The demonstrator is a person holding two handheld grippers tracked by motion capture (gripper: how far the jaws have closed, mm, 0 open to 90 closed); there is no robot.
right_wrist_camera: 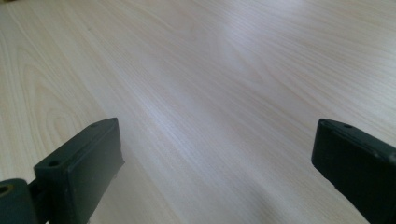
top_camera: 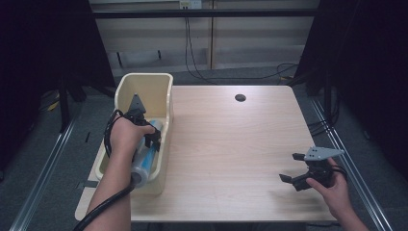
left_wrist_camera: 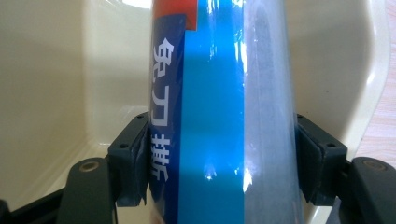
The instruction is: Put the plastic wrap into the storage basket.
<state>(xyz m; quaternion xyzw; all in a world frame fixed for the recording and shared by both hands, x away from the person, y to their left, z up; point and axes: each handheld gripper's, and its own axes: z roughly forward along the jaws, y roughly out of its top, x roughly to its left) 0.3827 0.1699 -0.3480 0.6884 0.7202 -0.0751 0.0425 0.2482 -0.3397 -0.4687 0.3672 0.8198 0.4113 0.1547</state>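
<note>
The blue-wrapped roll [left_wrist_camera: 219, 112] lies lengthwise in the cream bin [top_camera: 166, 91] at the table's 9 o'clock edge. My left gripper [top_camera: 153, 137] pinches it, pads pressed on both sides, bin walls close around. My right gripper [top_camera: 294, 167] sits at approx 4 o'clock, well apart from the bin, jaws spread w/ nothing between, just above bare wood. The table [top_camera: 231, 154] is pale woodgrain, w/ a dark round hole [top_camera: 240, 97] near 12. Beyond it: grey floor, cables, dark curtains both sides.
</note>
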